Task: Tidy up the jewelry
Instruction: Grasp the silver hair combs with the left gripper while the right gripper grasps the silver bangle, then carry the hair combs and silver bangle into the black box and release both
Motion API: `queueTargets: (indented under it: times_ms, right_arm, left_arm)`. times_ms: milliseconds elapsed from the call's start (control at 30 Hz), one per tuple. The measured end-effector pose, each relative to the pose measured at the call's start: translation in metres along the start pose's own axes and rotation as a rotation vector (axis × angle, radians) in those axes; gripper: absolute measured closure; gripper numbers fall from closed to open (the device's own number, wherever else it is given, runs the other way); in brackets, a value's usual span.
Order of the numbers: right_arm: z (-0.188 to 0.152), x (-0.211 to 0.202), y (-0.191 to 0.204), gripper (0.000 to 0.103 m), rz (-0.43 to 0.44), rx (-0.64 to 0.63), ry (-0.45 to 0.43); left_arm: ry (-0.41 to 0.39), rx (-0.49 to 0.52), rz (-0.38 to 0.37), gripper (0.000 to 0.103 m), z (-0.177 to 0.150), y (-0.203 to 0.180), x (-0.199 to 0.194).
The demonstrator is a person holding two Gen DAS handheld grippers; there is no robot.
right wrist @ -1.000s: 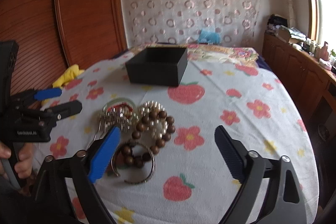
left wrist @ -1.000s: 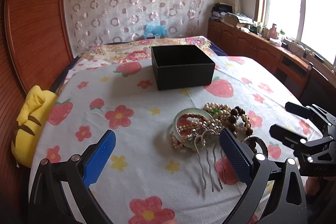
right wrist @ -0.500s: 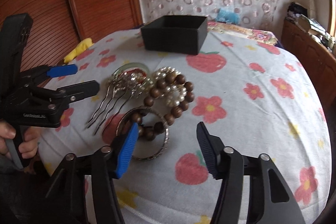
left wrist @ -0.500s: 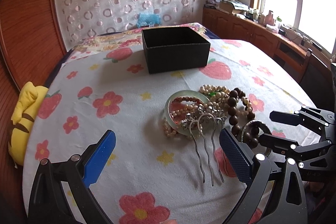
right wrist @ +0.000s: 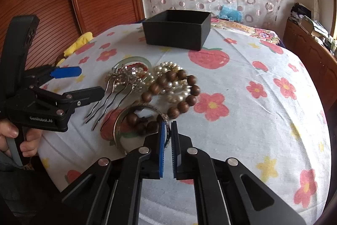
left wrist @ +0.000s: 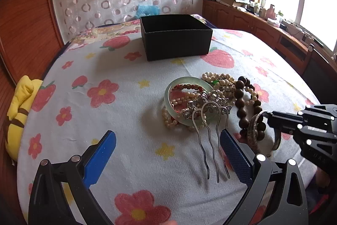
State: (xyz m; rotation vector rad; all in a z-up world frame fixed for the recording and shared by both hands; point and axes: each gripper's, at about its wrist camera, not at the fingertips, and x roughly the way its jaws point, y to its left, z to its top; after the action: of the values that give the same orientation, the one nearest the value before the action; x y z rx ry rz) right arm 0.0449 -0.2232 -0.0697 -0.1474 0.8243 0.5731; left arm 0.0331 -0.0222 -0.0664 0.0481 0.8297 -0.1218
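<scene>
Metal, thin and hard, is what the right tool (right wrist: 167,136) has between its pads: its jaws stand pressed together on the near rim of the silver bangle (right wrist: 126,119), which lies at the front of the jewelry heap on the strawberry-print cloth (right wrist: 252,81). The left tool (left wrist: 166,153) stands wide apart and holds nothing, low above the cloth, with the prongs of the silver hair comb (left wrist: 210,119) between its fingers.

The risk I see is the wooden bead bracelet (right wrist: 174,90), part of which lies inside the bangle's ring. A lift would likely drag those beads along, and they could pull the pearl strands (right wrist: 172,71) or drop off on the way to the black box (right wrist: 179,28), which sits open, well apart from the heap at the far side. The grip is also on a narrow curved edge, so the bangle may swivel or slip out of the pads.

Only the right wrist view shows the blue pads meeting on the rim and the beads looped through the ring. From the left wrist view the bangle (left wrist: 253,125) appears edge-on, raised on one side against the right tool (left wrist: 273,119), and that view alone shows clearly the jade-green bangle (left wrist: 183,98) ringing red beads under the comb's ornate head.
</scene>
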Motion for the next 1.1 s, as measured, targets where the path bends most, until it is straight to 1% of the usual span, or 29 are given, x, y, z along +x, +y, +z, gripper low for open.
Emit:
queueTargets:
  times_ms: [100, 200, 267, 333, 400, 467, 500, 533, 567, 600, 633, 667, 700, 733, 767, 867, 967, 1000, 1067, 1100]
  right_arm:
    - [0.0, -0.002, -0.003, 0.097, -0.004, 0.006, -0.012]
    - [0.0, -0.008, -0.005, 0.097, -0.01, 0.013, -0.035]
    - [0.001, -0.013, -0.006, 0.097, -0.019, 0.016, -0.053]
    - [0.003, -0.017, -0.008, 0.097, -0.026, 0.016, -0.069]
    - [0.005, -0.02, -0.009, 0.097, -0.035, 0.014, -0.08]
    - [0.006, -0.021, -0.01, 0.097, -0.04, 0.014, -0.085]
    - [0.007, -0.022, -0.011, 0.097, -0.043, 0.013, -0.086]
    - [0.006, -0.022, -0.011, 0.097, -0.044, 0.013, -0.087]
    - [0.006, -0.023, -0.011, 0.097, -0.045, 0.013, -0.088]
    - [0.006, -0.023, -0.011, 0.097, -0.045, 0.012, -0.089]
    - [0.006, -0.023, -0.011, 0.097, -0.045, 0.012, -0.09]
    - [0.006, -0.024, -0.011, 0.097, -0.044, 0.012, -0.091]
    - [0.006, -0.024, -0.011, 0.097, -0.044, 0.013, -0.092]
    - [0.006, -0.024, -0.011, 0.097, -0.046, 0.013, -0.092]
    - [0.006, -0.024, -0.01, 0.097, -0.047, 0.013, -0.093]
    - [0.006, -0.024, -0.009, 0.097, -0.048, 0.012, -0.095]
    - [0.006, -0.024, -0.009, 0.097, -0.048, 0.012, -0.095]
    - [0.007, -0.025, -0.009, 0.097, -0.049, 0.012, -0.097]
    - [0.008, -0.026, -0.01, 0.097, -0.051, 0.011, -0.1]
    - [0.009, -0.026, -0.01, 0.097, -0.052, 0.011, -0.101]
  left_arm:
    - [0.004, 0.0, -0.018, 0.008, 0.0, -0.001, 0.001]
    - [0.009, 0.004, -0.052, 0.008, 0.002, -0.004, 0.002]
    - [0.015, -0.003, -0.083, 0.014, 0.003, -0.004, 0.002]
    - [0.034, -0.005, -0.105, 0.028, 0.003, -0.006, 0.005]
    - [0.046, 0.005, -0.115, 0.035, 0.003, -0.01, 0.008]
    - [0.053, 0.017, -0.131, 0.039, 0.002, -0.016, 0.009]
    - [0.057, 0.02, -0.141, 0.043, 0.002, -0.017, 0.01]
    - [0.066, 0.02, -0.151, 0.046, 0.001, -0.019, 0.012]
    - [0.062, 0.023, -0.148, 0.046, 0.001, -0.02, 0.012]
    - [0.062, 0.024, -0.146, 0.049, 0.002, -0.021, 0.012]
    - [0.059, 0.024, -0.148, 0.055, 0.001, -0.021, 0.012]
    - [0.058, 0.018, -0.157, 0.059, 0.001, -0.021, 0.013]
    - [0.058, 0.009, -0.158, 0.071, 0.0, -0.02, 0.013]
    - [0.058, 0.003, -0.152, 0.08, 0.0, -0.018, 0.012]
    - [0.055, 0.001, -0.144, 0.081, -0.001, -0.018, 0.012]
    - [0.019, -0.026, -0.173, 0.082, -0.002, -0.012, 0.004]
    - [-0.017, -0.031, -0.189, 0.085, -0.001, -0.009, -0.005]
    - [-0.028, -0.031, -0.193, 0.096, -0.001, -0.01, -0.009]
    - [-0.043, -0.034, -0.222, 0.1, 0.001, -0.01, -0.015]
    - [-0.049, -0.031, -0.223, 0.101, 0.001, -0.011, -0.017]
